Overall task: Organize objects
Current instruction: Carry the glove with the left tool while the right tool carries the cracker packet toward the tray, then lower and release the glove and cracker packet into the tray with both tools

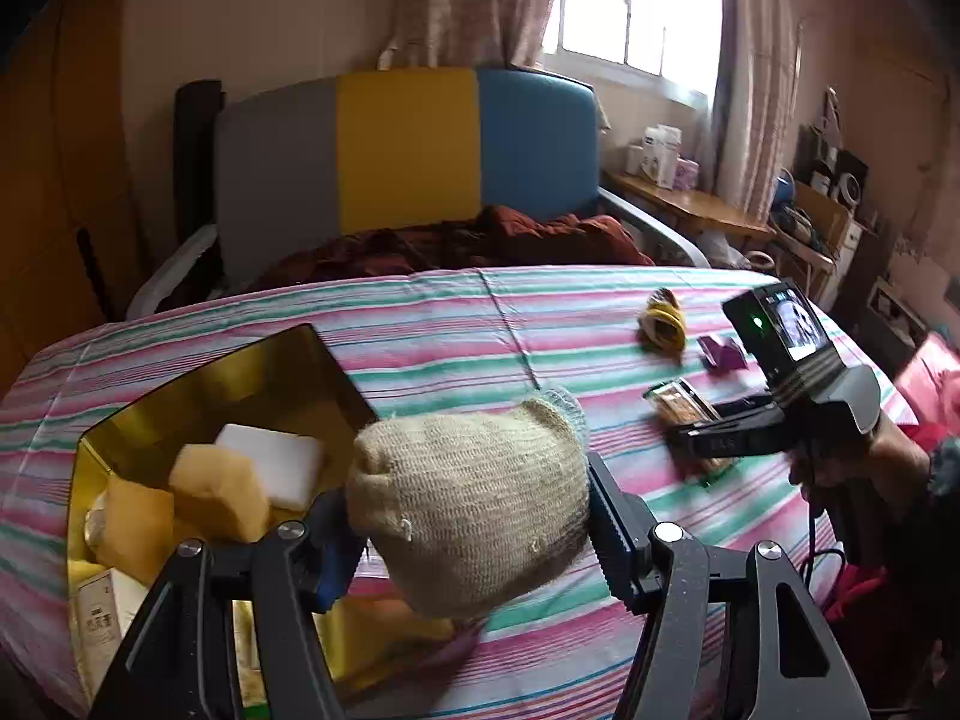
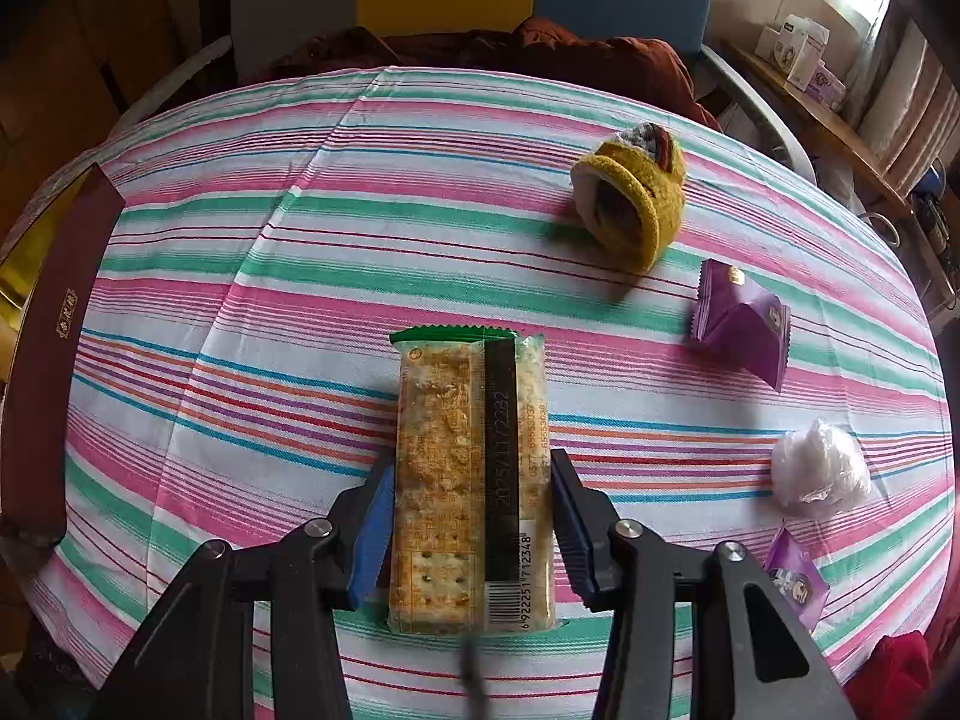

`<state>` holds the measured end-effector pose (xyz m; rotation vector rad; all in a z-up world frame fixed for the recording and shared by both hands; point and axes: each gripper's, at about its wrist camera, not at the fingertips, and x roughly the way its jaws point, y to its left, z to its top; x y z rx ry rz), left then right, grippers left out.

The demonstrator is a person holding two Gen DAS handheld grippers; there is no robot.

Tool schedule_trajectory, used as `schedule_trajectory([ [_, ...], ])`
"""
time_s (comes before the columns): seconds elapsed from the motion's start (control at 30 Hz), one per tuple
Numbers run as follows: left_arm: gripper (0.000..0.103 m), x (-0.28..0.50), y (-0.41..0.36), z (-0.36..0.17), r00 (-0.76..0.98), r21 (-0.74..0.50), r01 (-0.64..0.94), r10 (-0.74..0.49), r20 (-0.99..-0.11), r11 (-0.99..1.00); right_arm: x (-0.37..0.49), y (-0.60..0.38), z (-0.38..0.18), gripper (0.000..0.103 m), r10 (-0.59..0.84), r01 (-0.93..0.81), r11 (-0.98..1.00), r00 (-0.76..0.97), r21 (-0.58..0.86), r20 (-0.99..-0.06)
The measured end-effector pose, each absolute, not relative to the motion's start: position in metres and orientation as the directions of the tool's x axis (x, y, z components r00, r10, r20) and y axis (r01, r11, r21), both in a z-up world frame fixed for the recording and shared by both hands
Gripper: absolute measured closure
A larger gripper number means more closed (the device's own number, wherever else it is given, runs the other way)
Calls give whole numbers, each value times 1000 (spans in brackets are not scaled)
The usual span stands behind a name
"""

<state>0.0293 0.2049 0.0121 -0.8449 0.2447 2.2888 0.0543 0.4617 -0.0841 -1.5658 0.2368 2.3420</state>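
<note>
My left claw (image 1: 471, 531) grips a beige knitted hat (image 1: 474, 498) beside the gold-lined box (image 1: 198, 378) at nine o'clock; my right claw (image 2: 471, 516) clamps the clear-wrapped cracker packet (image 2: 471, 480). Yellow woollen hat (image 2: 633, 204), purple sachets (image 2: 741, 321) remain.

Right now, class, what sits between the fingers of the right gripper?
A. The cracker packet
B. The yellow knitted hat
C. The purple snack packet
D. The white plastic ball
A: the right wrist view shows the cracker packet lying lengthwise between the right gripper pads, which close on its two long sides.
</note>
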Motion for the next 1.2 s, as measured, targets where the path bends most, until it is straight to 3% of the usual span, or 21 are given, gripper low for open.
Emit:
schedule_trajectory([
  [0.5,38,5,141,12,-627,-80,-537,461,-628,-840,47,430,-55,55,41,-329,-936,-453,125,-890],
  [0.9,37,-20,72,7,-675,-148,-400,401,-619,-904,-10,319,-8,55,-125,-76,-976,-571,204,-812],
  [1.2,38,-35,13,-4,-695,-196,-267,330,-639,-944,-51,257,-7,55,-175,61,-984,-546,169,-820],
])
